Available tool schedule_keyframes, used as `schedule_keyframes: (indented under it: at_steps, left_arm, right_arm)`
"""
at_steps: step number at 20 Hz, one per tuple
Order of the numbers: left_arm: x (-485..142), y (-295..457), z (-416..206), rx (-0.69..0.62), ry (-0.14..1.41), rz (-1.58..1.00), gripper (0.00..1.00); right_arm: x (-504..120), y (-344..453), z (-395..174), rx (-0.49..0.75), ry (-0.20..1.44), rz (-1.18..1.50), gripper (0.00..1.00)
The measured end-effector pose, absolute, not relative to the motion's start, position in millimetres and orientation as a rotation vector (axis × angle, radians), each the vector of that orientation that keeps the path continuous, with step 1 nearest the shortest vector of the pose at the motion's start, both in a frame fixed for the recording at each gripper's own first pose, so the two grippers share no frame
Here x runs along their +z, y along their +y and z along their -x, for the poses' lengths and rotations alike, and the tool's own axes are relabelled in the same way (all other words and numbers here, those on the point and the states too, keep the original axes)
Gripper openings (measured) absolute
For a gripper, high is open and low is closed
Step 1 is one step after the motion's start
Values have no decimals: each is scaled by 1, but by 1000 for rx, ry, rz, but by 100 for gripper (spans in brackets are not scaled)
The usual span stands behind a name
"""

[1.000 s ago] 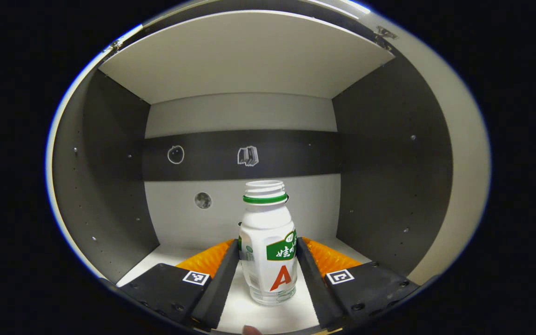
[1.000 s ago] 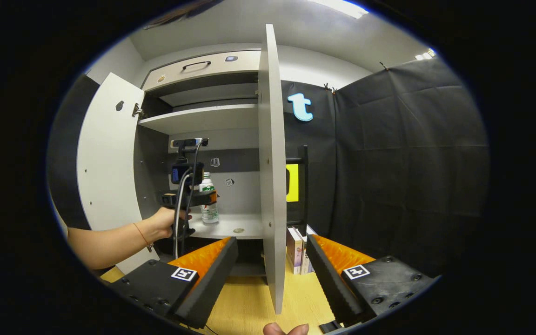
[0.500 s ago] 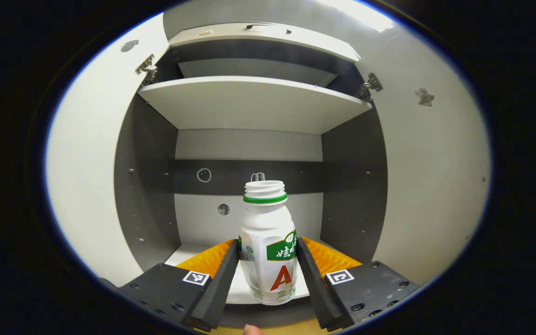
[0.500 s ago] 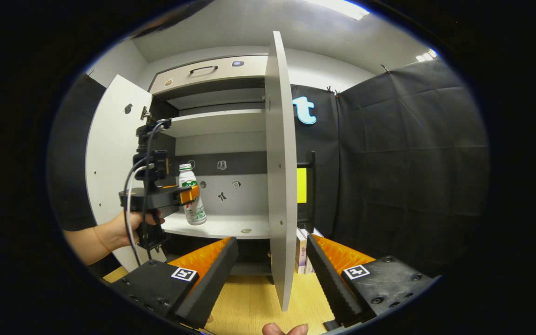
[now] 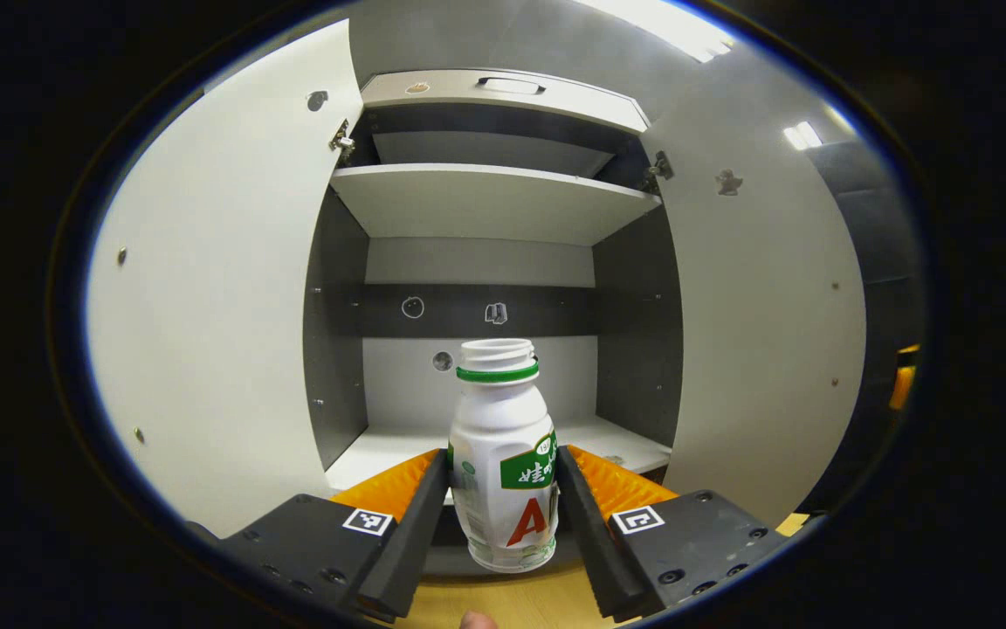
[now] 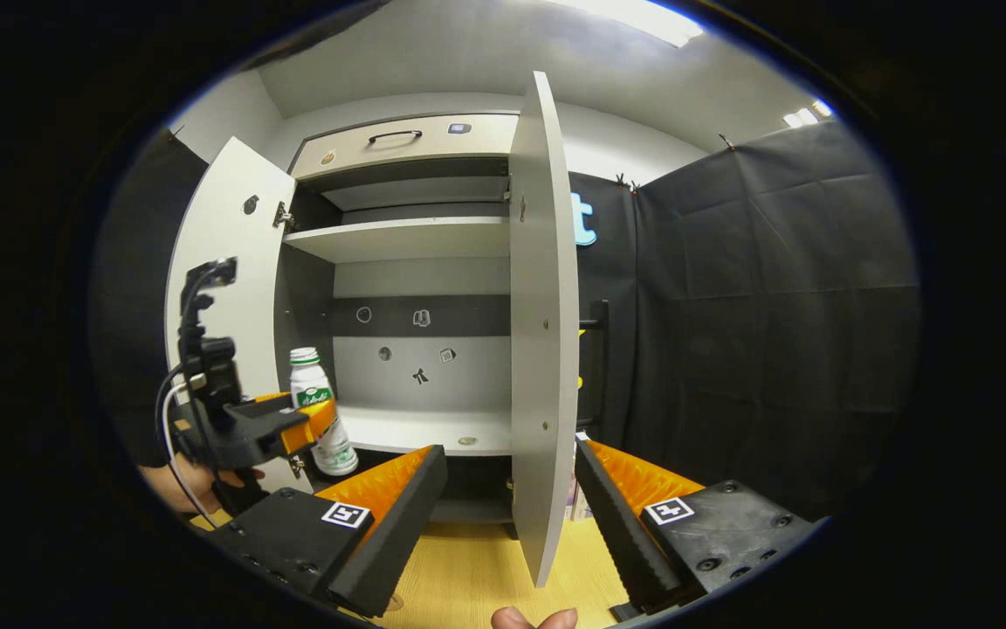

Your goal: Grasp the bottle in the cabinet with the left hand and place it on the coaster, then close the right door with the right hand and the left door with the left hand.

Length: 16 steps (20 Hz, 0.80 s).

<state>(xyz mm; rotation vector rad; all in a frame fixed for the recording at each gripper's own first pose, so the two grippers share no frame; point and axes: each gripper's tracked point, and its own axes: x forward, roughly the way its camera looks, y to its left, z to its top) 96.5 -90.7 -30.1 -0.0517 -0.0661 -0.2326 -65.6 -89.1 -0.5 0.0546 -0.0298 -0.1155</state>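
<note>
- Your left gripper (image 5: 501, 489) fingers clamp the bottle (image 5: 503, 454), clear of the cabinet (image 6: 416, 240) shelf.
- Right gripper (image 6: 510, 489) waits spread wide, empty.
- Keep the uncapped bottle upright; lower gently onto the coaster.

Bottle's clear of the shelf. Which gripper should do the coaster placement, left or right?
Left. The left gripper is already shut on the bottle, held upright in front of the cabinet shelf. The right gripper is open and empty, lined up with the right door, so it suits closing that door afterwards.
</note>
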Motion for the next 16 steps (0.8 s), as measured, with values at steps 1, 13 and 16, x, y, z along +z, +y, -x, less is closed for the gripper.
schedule_keyframes:
  at_steps: [1, 13, 16]
  left_arm:
    - [-39, -92, -86, -242, -70, 55, 76]
    - [-194, -108, 7, -326, 28, 92, 76]
    - [-234, -116, 21, -355, 61, 98, 76]
  right_arm:
    - [0, -89, 66, -123, -32, -49, 98]
    - [4, -85, 50, -157, -60, -10, 98]
    - [4, -84, 45, -154, -65, 1, 98]
